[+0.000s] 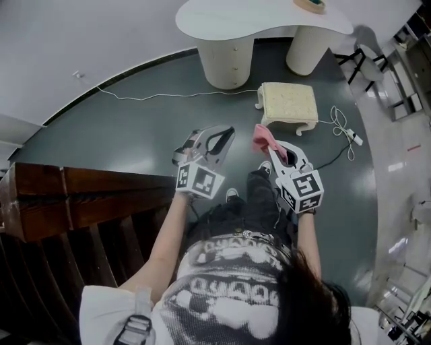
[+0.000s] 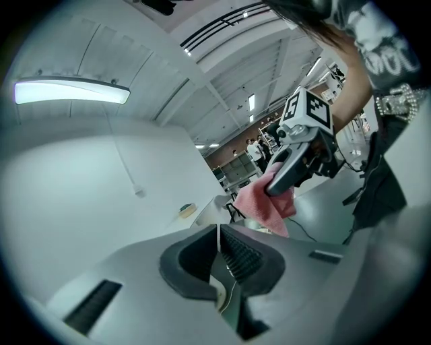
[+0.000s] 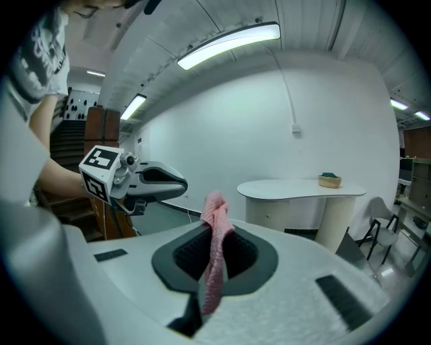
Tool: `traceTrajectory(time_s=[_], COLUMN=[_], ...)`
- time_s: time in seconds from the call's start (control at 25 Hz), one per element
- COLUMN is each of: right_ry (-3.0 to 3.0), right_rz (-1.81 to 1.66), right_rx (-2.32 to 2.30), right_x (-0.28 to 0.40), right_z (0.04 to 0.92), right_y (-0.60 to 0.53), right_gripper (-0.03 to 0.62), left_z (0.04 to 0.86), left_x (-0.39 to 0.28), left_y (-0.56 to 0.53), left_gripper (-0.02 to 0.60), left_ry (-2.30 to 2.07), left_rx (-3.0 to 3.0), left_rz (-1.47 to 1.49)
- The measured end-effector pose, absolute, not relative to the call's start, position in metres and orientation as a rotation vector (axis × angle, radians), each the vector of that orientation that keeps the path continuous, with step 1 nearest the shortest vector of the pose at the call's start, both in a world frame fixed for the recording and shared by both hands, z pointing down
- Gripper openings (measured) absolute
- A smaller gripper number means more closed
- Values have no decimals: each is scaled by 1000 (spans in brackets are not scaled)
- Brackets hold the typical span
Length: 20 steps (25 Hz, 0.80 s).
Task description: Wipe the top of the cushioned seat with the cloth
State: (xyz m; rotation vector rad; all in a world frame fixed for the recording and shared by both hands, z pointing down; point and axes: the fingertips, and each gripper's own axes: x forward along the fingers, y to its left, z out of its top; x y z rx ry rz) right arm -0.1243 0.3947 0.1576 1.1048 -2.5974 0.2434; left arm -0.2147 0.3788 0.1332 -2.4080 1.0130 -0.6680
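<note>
The cushioned seat (image 1: 289,102) is a low cream stool on the dark floor, ahead of me and slightly right. My right gripper (image 1: 274,148) is shut on a pink cloth (image 1: 262,137), held in the air short of the seat. In the right gripper view the cloth (image 3: 215,210) stands up between the jaws and hangs down behind them at my right gripper (image 3: 215,248). My left gripper (image 1: 222,140) is raised beside it, shut with nothing in it (image 2: 217,232). The left gripper view shows the right gripper (image 2: 296,165) with the cloth (image 2: 268,204) dangling from it.
A white curved table (image 1: 262,20) with two round pedestals stands beyond the seat, with a small bowl (image 1: 310,5) on it. A white cable (image 1: 345,128) lies right of the seat. Dark wooden stairs (image 1: 60,202) are to my left. A black chair (image 1: 367,60) stands at the far right.
</note>
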Motion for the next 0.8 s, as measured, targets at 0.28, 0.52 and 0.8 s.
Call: traceTrajectory(time_s=[0.28, 0.52, 0.8], right_ry=[-2590, -2592, -2595], right_rz=[250, 259, 266], right_rx=[1106, 1105, 1092], right_x=[-123, -123, -125], right_z=[159, 164, 167], right_y=[393, 395, 393], right_gripper=[9, 9, 9], left_z=[135, 141, 141], left_x=[-212, -210, -210], left_y=[379, 383, 384], left_gripper=[12, 12, 12], left_ry=[996, 981, 978], left_rx=[-2419, -2418, -2420], left_rz=[-668, -676, -684])
